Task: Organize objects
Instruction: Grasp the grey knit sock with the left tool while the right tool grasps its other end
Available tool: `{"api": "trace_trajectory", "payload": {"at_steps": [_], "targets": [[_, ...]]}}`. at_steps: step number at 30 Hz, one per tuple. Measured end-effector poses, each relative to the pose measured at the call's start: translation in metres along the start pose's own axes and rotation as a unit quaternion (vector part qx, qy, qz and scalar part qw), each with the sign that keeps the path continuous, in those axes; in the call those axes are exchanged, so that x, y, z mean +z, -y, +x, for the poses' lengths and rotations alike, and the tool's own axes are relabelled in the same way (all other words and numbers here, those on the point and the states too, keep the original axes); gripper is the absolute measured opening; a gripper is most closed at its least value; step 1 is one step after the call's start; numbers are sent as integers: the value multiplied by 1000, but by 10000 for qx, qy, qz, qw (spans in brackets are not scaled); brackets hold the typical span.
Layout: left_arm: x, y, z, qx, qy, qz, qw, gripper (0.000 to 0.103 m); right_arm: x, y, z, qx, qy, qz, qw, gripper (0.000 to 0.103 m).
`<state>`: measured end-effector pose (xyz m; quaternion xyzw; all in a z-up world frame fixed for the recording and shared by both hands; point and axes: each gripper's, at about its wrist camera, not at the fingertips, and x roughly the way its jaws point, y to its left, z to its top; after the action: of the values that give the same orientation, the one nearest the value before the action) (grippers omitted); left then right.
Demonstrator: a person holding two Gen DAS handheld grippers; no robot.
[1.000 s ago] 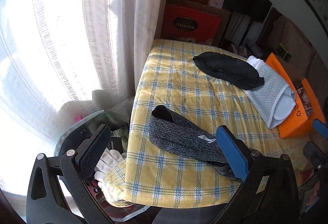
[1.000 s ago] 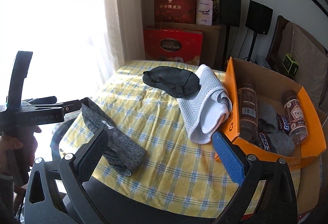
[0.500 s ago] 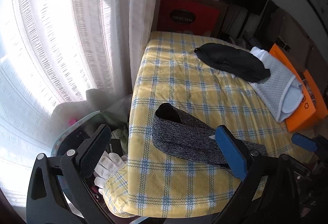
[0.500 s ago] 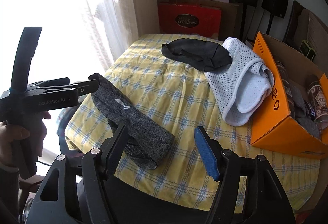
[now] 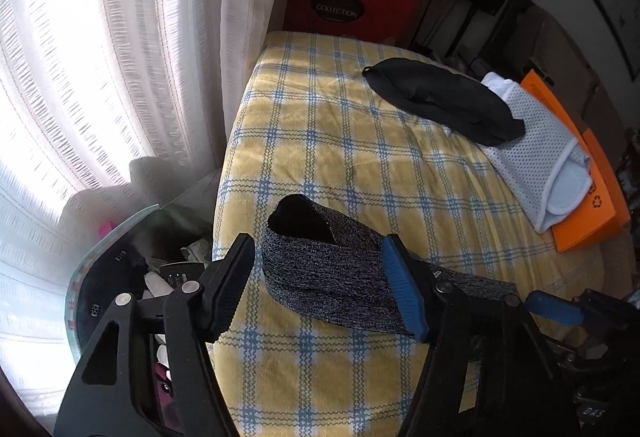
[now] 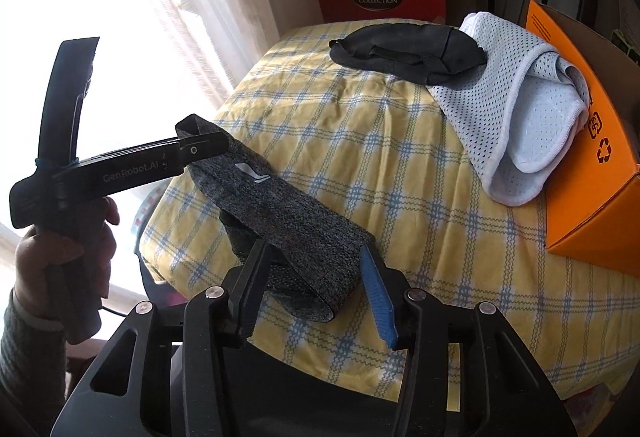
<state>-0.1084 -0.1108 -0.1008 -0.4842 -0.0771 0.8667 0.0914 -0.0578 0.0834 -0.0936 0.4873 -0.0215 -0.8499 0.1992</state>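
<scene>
Grey headband (image 6: 280,221) lies on the yellow checked cloth (image 6: 420,205) near its window-side edge. Your left gripper (image 5: 320,277) and right gripper (image 6: 312,277) straddle opposite ends, jaws just narrowing around it, pads not visibly pressing.

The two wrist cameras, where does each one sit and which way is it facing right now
Left wrist: sits on the left gripper, looks steeply down along its fingers at one end of the grey headband; only its own fingers show, plus the right gripper's blue tip.
Right wrist: sits on the right gripper, aims down at the headband's other end; the left gripper and the hand holding it show.
Shared: headband, yellow checked cloth, black eye mask, white mesh bag, orange box.
</scene>
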Motion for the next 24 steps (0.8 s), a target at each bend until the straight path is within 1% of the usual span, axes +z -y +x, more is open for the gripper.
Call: {"api": "trace_trajectory", "payload": {"at_steps": [4, 6, 7, 8, 9, 11, 12, 14, 15, 17, 19, 20, 21, 22, 24], "targets": [[-2, 4, 6, -53, -2, 49, 10000, 48, -2, 2, 6, 26, -61, 91, 9999, 42], [-1, 3, 8, -163, -46, -13, 9999, 42, -2, 2, 7, 80, -70, 117, 9999, 31], [-1, 1, 10, -210, -65, -68, 9997, 40, -2, 2, 8, 115, -83, 126, 9998, 29], [0, 0, 11, -249, -75, -115, 9996, 36, -3, 2, 8, 140, -101, 125, 9998, 26], [0, -1, 11, -282, -81, -152, 9995, 29, -3, 1, 9, 159, -104, 111, 9998, 22], [0, -1, 9, -341, -77, -193, 9992, 20, -4, -1, 10, 201, -110, 86, 9997, 16], [0, 0, 9, -349, -70, -196, 9992, 16, -4, -1, 10, 227, -94, 91, 9997, 14], [-2, 2, 6, -368, -47, -181, 9991, 10, -5, 0, 9, 271, -63, 130, 9995, 14], [-3, 4, 3, -378, -8, -176, 9991, 8, -6, 2, 8, 298, -61, 157, 9994, 13], [-4, 5, -4, -424, 85, -180, 9989, 7, -7, 5, 6, 303, -40, 192, 9993, 13], [-4, 7, -12, -451, 154, -195, 9987, 7, -7, 8, 2, 259, 6, 233, 9994, 18], [-4, 8, -16, -472, 177, -199, 9985, 7, -7, 11, 0, 214, 46, 287, 9993, 27], [-4, 9, -19, -491, 188, -202, 9984, 7, -7, 13, 0, 161, 60, 331, 9993, 40], [-4, 9, -21, -498, 191, -216, 9983, 7, -7, 15, 0, 113, 64, 367, 9992, 46], [-4, 9, -24, -537, 187, -254, 9981, 7, -7, 16, 3, 110, -6, 358, 9993, 47]]}}
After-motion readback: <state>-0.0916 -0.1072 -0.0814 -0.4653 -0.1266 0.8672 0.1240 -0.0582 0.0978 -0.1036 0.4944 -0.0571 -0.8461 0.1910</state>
